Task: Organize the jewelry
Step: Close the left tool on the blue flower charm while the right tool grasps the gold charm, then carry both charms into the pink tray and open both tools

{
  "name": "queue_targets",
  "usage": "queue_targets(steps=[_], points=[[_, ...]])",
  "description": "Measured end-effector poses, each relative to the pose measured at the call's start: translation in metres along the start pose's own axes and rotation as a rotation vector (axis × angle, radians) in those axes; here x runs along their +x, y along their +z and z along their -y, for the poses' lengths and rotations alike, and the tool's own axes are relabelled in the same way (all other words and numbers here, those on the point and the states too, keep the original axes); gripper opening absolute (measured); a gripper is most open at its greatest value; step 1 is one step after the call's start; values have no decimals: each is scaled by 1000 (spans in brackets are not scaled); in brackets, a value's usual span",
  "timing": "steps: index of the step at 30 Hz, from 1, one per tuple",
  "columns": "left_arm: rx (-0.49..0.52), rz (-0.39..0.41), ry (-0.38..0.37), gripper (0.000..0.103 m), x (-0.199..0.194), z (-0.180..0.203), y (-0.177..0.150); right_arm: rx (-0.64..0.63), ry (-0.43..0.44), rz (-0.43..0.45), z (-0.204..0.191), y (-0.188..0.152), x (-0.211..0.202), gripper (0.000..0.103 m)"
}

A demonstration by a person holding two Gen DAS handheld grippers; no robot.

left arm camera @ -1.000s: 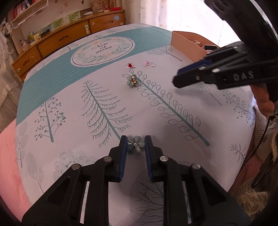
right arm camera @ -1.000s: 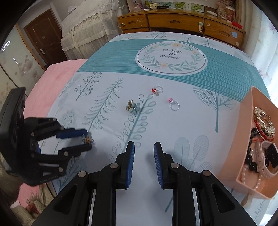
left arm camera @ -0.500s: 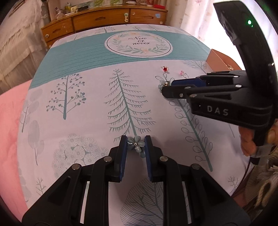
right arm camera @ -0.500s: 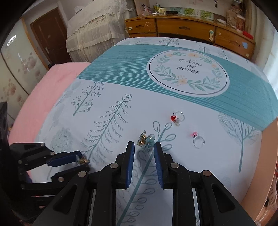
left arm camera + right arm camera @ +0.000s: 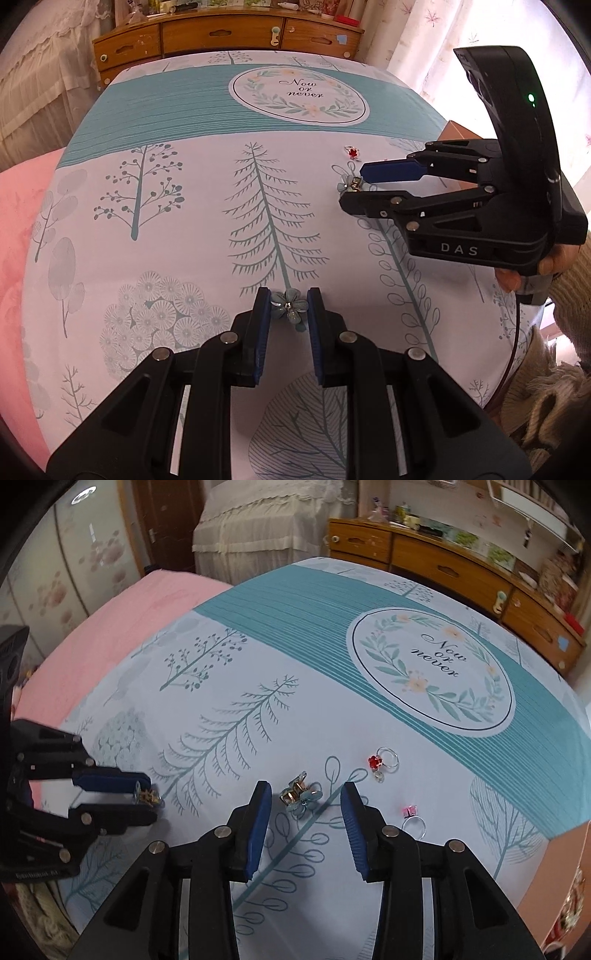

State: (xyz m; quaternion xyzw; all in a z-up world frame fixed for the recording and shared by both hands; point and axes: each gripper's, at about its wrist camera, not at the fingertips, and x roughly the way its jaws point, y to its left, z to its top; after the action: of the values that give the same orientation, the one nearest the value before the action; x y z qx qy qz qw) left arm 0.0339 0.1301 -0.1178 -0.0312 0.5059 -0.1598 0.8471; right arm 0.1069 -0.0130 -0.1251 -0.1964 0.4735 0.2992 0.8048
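Left gripper (image 5: 287, 308): fingers (image 5: 260, 314) clamped on a pale blue flower earring (image 5: 289, 309), held at the tips just above the printed cloth (image 5: 184, 236) covering the surface. In the right wrist view the same gripper (image 5: 147, 800) sits far left of the right fingers, the earring's gold back (image 5: 147, 796) showing between its tips.

Right gripper (image 5: 304, 806): fingers (image 5: 258, 819) spread apart, nothing held. Second flower earring (image 5: 301, 794) lies on the cloth between the fingertips, nearer the left finger, touching neither. From the left wrist view the right gripper (image 5: 360, 188) brackets this earring (image 5: 351, 183).

Beyond the right fingertips: red-stone ring (image 5: 382, 762), slightly right of the second flower earring. Pink-stone ring (image 5: 412, 818) just beside the right finger's outer side. Neither lies between the fingers.

Pink tray (image 5: 569, 886) at far right edge, contents mostly cut off. Wooden dresser (image 5: 443, 561) behind the surface; pink bedding (image 5: 110, 638) to the left.
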Motion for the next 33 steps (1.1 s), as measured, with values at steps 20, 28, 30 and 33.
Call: queue_targets(steps=[20, 28, 30, 33], points=[[-37, -11, -13, 17, 0, -5, 3, -282, 94, -132, -3, 22, 10, 22], [-41, -19, 15, 17, -4, 1, 7, -160, 94, -63, 0, 12, -17, 22], [-29, -8, 19, 17, -9, 8, 11, -125, 92, -25, 0, 6, -34, 22], [4, 9, 12, 17, -18, 25, 17, -58, 86, 42, 2, -10, -67, 22]])
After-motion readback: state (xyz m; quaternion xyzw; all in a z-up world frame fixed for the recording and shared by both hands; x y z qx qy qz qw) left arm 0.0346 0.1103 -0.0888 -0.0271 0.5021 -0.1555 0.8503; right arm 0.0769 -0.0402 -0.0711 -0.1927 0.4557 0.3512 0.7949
